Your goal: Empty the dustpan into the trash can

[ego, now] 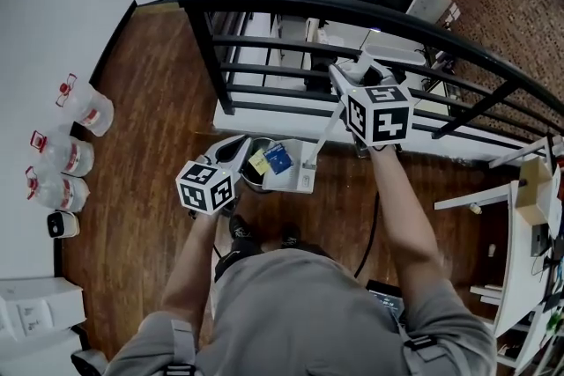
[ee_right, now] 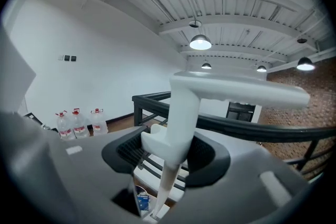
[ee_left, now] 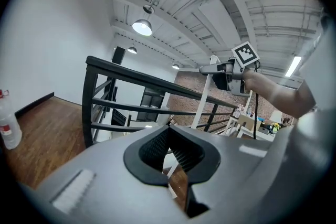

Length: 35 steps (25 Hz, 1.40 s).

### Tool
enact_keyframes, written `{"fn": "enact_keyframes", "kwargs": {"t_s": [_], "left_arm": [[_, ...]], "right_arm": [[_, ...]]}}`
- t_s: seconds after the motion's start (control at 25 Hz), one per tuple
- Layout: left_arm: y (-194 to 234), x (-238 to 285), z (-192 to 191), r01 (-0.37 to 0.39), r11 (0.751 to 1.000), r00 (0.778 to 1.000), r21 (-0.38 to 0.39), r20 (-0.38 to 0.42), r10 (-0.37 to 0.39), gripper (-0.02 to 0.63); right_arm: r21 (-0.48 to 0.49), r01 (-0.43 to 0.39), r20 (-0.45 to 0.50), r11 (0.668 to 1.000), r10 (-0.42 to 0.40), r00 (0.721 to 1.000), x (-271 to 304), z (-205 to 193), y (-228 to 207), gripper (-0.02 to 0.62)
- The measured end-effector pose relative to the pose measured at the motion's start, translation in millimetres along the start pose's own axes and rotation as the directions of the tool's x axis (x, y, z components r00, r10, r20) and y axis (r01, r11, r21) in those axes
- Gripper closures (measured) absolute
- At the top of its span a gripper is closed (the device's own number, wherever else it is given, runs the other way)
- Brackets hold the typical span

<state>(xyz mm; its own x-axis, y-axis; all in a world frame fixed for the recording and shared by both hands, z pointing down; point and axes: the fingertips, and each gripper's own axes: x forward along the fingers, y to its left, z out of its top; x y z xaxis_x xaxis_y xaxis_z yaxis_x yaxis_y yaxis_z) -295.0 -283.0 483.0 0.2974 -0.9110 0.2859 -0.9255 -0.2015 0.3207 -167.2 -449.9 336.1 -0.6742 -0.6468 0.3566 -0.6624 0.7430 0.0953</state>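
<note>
**Dustpan handle in my right fingers, left fingers empty**
My right gripper [ee_right: 169, 153] was clamped on the white handle [ee_right: 181, 107] up by the black railing [ego: 352, 11]. The dustpan [ego: 300, 173] was low at the railing edge of the wooden floor [ego: 141, 128], just beside the trash can [ego: 248, 176], with a blue packet [ego: 278, 157] and a yellow scrap [ego: 259, 161] at its mouth. My left gripper [ee_left: 170, 153] was near the can, fingers apart around nothing.
</note>
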Motion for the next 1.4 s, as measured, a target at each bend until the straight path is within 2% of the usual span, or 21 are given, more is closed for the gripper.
{"fn": "enact_keyframes", "kwargs": {"t_s": [0.28,0.72,1.12,1.24,1.4], "left_arm": [[58,-25,21,-0.013,1.0,1.0,0.005,0.021,0.013,0.617],[152,-83,27,-0.117,0.991,0.991,-0.061,0.058,0.12,0.617],[197,-125,23,-0.161,0.981,0.983,-0.103,0.07,0.169,0.617],[203,-133,20,-0.158,0.981,0.984,-0.108,0.068,0.166,0.617],[208,-133,9,-0.129,0.985,0.99,-0.111,0.047,0.135,0.617]], "right_arm": [[-0.05,0.012,0.026,0.999,-0.011,1.0,49,34,44,0.39],[-0.165,-0.022,0.039,0.986,0.029,0.999,138,79,134,0.393],[-0.268,-0.057,0.007,0.962,0.061,0.998,209,98,216,0.393],[-0.278,-0.055,0.003,0.959,0.058,0.998,212,98,222,0.393],[-0.25,-0.026,-0.001,0.968,0.027,1.0,196,94,206,0.391]]}}
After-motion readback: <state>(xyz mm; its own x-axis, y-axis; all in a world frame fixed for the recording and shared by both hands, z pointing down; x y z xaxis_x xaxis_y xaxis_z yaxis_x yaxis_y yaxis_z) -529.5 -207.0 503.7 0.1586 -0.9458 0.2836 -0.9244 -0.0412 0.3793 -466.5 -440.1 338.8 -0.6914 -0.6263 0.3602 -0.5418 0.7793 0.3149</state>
